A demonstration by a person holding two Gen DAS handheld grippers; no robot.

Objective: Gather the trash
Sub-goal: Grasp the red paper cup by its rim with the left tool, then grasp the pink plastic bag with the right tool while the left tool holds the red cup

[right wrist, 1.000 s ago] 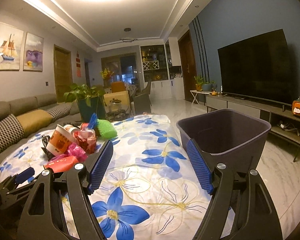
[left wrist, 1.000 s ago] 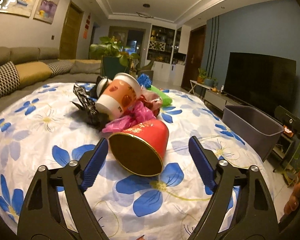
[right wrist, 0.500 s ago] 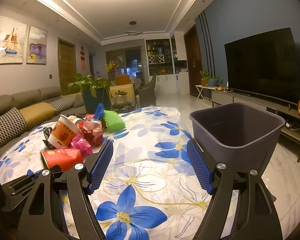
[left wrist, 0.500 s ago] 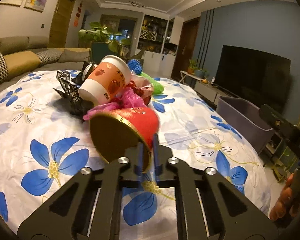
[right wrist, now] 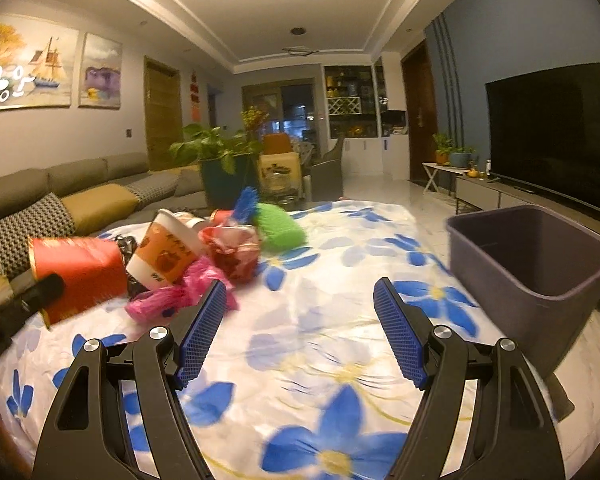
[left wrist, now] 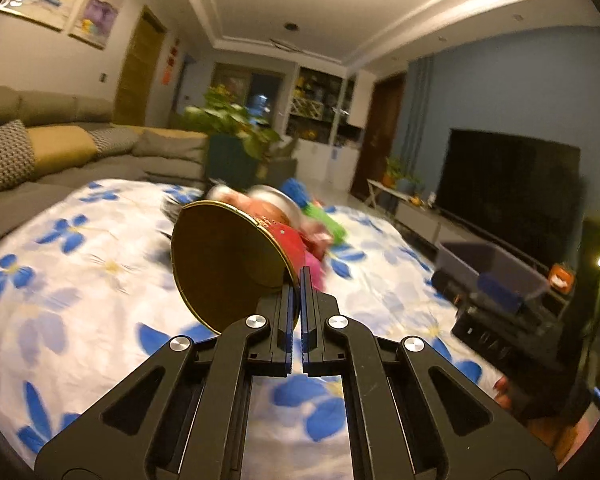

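Paper cups: two — one red cup (right wrist: pixel 78 276) with gold lining, one orange-and-white cup (right wrist: pixel 166 254).
Pink plastic bags (right wrist: pixel 172 296): one.
Red crumpled wrappers (right wrist: pixel 232 254): one.
Green sponges (right wrist: pixel 280 230): one.
Blue bristly items (right wrist: pixel 245 205): one.
Black crumpled bags (right wrist: pixel 126 246): one, mostly hidden.
Grey bins (right wrist: pixel 528 264): one.
Grippers: two — left gripper (left wrist: pixel 300 280), right gripper (right wrist: pixel 300 300).
Floral cloths (right wrist: pixel 320 344): one.

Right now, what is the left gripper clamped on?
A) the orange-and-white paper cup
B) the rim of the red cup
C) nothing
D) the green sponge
B: the left gripper is shut on the gold-lined rim of the red cup, lifted above the tablecloth.
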